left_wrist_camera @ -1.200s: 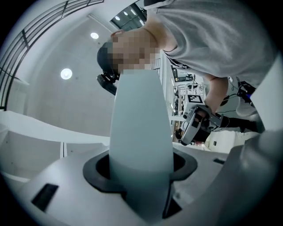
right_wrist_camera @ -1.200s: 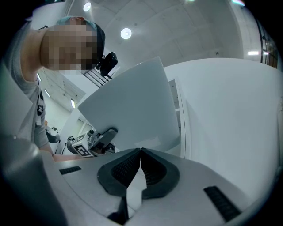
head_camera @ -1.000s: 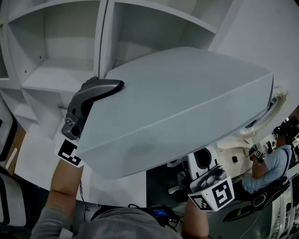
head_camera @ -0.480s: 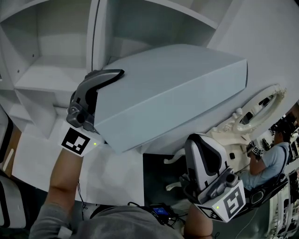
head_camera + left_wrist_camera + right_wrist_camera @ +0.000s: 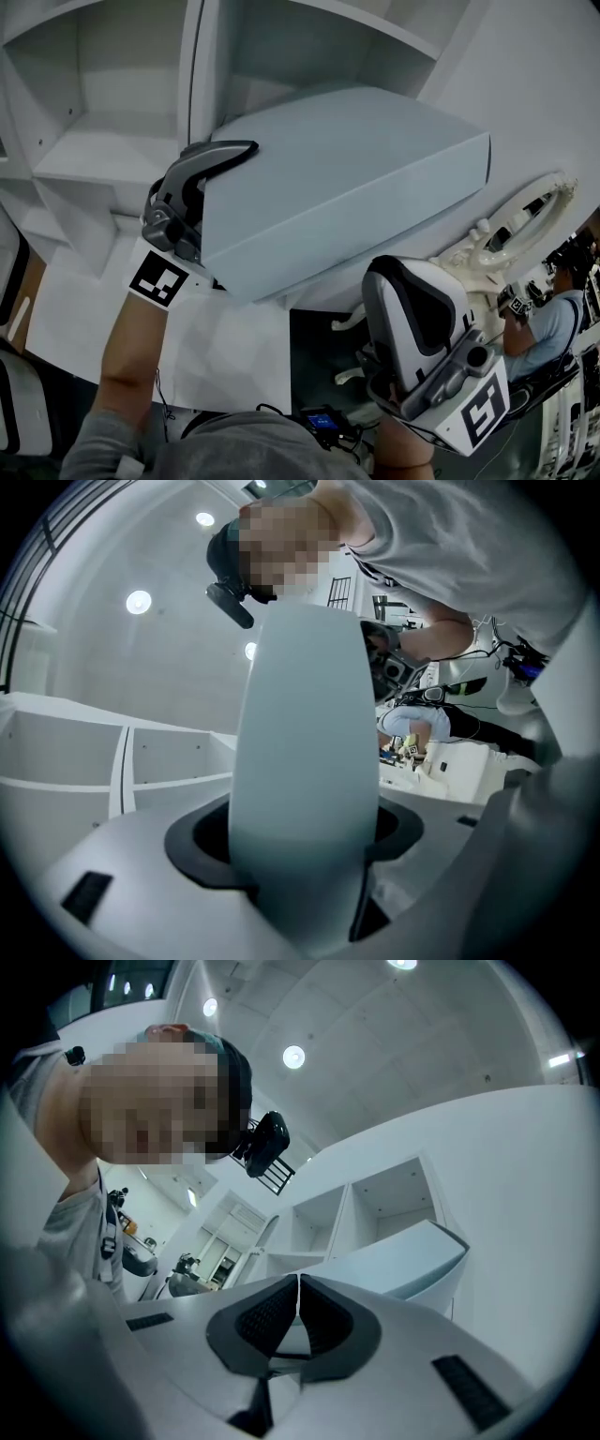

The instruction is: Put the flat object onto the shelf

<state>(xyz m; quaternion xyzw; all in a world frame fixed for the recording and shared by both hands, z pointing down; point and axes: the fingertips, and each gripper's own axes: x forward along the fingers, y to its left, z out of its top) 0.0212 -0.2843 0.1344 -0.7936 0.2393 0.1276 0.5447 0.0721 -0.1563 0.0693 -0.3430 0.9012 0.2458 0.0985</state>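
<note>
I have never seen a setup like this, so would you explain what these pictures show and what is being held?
There is no robot here: a person holds a two-jaw gripper in each hand. The head view comes from a camera on the person's head, looking down. The other two views ride on the grippers. The left gripper has the flat pale box between its jaws, which have just been opening. The box is raised in front of the white shelf. The right gripper is shut, empty and clear of the box.
</note>
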